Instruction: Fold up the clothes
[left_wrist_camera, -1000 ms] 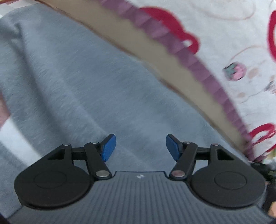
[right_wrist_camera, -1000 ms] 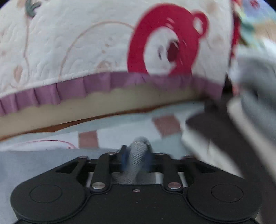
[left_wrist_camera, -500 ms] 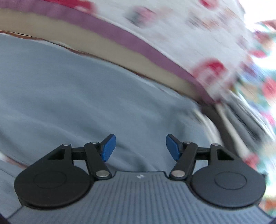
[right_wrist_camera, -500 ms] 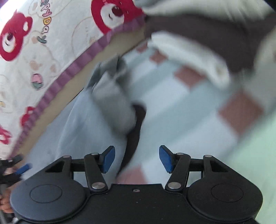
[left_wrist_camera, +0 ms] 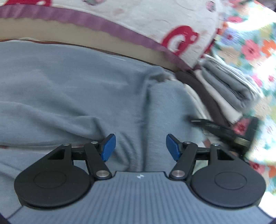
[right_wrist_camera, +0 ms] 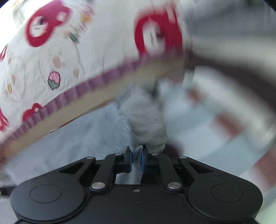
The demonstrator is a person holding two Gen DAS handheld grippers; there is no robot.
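Observation:
A grey-blue sweatshirt (left_wrist_camera: 69, 86) lies spread and creased across the bed in the left wrist view. My left gripper (left_wrist_camera: 140, 148) hovers just over it, open, with nothing between its blue pads. In the right wrist view my right gripper (right_wrist_camera: 136, 156) is closing its jaws, and the pads pinch a fold of the same grey sweatshirt (right_wrist_camera: 146, 124) close to its ribbed cuff. The cloth bunches up in front of the fingers. The view is blurred by motion.
A white quilt with red bears and a purple frill (left_wrist_camera: 120, 10) runs along the far side. A stack of folded clothes (left_wrist_camera: 224, 89) sits at the right beside floral fabric (left_wrist_camera: 250, 43). A checked sheet (right_wrist_camera: 215, 137) lies under the garment. A black bar-like part (left_wrist_camera: 222, 130) pokes in from the right.
The right gripper let go of the ribbed cloth, opened, swung over and closed again on a fold of the sweatshirt. The left gripper stayed open and swung right, bringing the folded stack into view.

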